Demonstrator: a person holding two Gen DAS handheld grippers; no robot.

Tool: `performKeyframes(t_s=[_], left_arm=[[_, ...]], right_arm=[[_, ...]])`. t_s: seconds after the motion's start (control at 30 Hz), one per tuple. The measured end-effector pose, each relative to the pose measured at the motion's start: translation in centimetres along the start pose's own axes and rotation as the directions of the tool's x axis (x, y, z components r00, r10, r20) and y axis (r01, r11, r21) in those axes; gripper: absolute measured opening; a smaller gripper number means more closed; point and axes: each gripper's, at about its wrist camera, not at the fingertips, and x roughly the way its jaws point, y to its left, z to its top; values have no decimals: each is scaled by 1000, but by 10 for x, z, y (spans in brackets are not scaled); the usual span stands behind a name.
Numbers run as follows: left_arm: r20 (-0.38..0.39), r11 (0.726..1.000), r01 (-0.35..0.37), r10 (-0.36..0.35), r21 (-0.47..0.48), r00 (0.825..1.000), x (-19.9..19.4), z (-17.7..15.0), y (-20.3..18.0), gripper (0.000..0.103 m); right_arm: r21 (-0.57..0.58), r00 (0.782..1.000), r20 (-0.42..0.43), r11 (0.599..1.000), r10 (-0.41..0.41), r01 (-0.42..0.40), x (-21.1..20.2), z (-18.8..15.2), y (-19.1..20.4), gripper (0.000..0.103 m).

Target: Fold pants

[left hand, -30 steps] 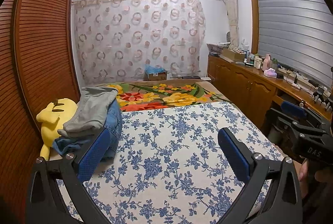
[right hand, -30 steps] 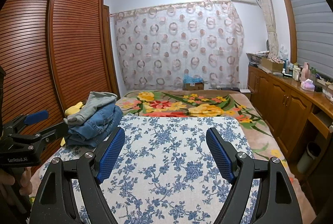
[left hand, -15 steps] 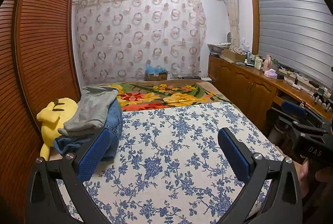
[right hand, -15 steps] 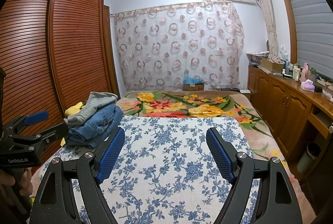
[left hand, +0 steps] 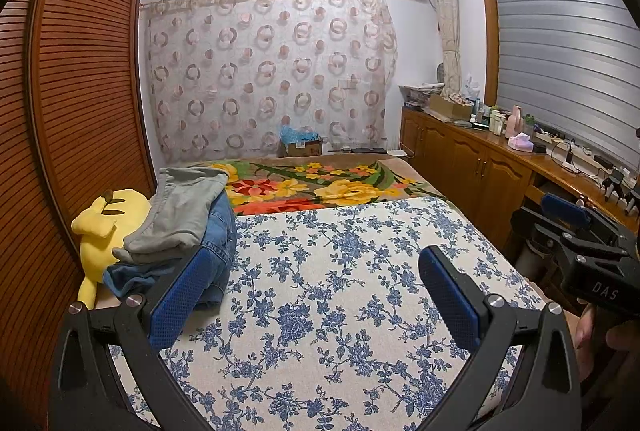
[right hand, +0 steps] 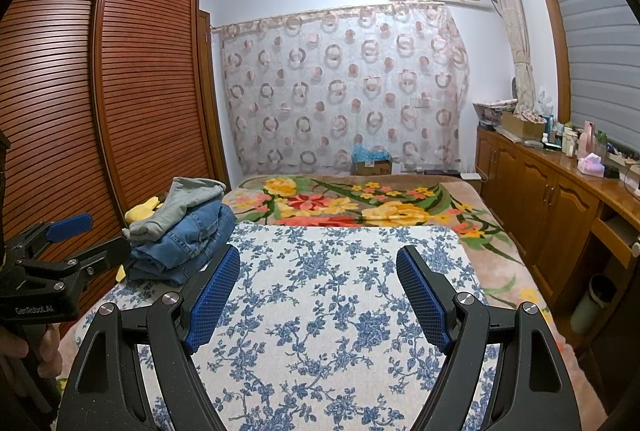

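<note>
A pile of pants lies at the bed's left edge: grey pants (left hand: 180,211) (right hand: 180,201) on top of blue jeans (left hand: 218,231) (right hand: 188,243). My left gripper (left hand: 316,261) hovers open above the blue-flowered sheet (left hand: 340,291), its left pad close in front of the jeans, nothing between its jaws. My right gripper (right hand: 318,259) is open too, over the same sheet (right hand: 332,311), to the right of the pile and holding nothing. Each gripper shows at the edge of the other's view, held by a hand.
A yellow plush toy (left hand: 106,227) lies between the pile and the slatted wardrobe (left hand: 80,111) on the left. A bright flowered blanket (right hand: 360,203) covers the far half of the bed. Wooden cabinets (right hand: 552,215) with clutter on top line the right wall.
</note>
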Motion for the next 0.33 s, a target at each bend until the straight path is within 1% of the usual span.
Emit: performKeyframes(t_s=[0.33], left_arm=[[0,1000,0,0,0,1000,0,-1,0,103]], right_arm=[[0,1000,0,1000,0,0,0,0,0,82]])
